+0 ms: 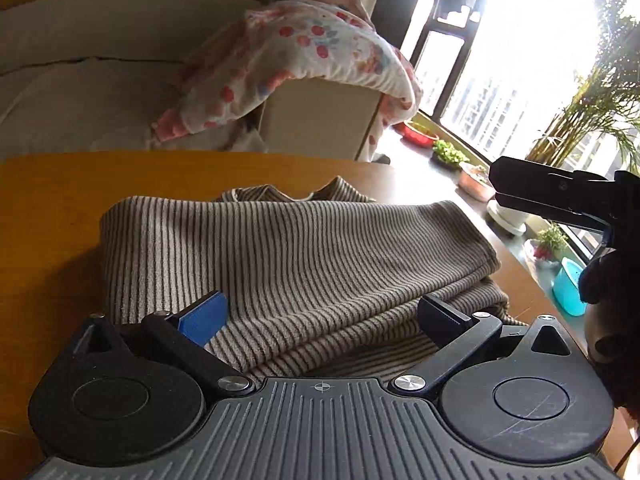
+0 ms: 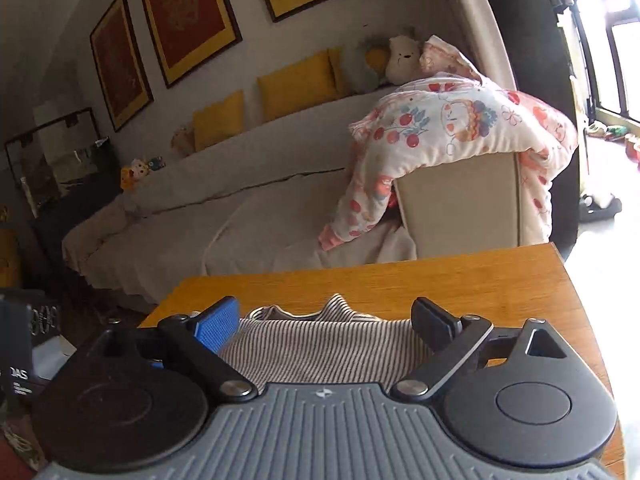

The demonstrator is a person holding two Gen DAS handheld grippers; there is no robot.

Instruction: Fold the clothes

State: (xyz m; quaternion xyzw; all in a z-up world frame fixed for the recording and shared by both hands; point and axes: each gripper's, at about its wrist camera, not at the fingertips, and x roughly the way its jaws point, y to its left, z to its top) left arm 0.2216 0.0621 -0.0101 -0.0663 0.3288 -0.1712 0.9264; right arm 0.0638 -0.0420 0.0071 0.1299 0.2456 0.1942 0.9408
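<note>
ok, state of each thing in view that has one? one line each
Brown-and-white striped knit garment: folded in layers, flat on the table, collar at the far side.
Orange-brown wooden table: carries the garment.
Left gripper: open, pads off the cloth, over the garment's near edge.
Right gripper: open, nothing held, garment beyond it.
White floral quilt: draped over the beige sofa arm.
</note>
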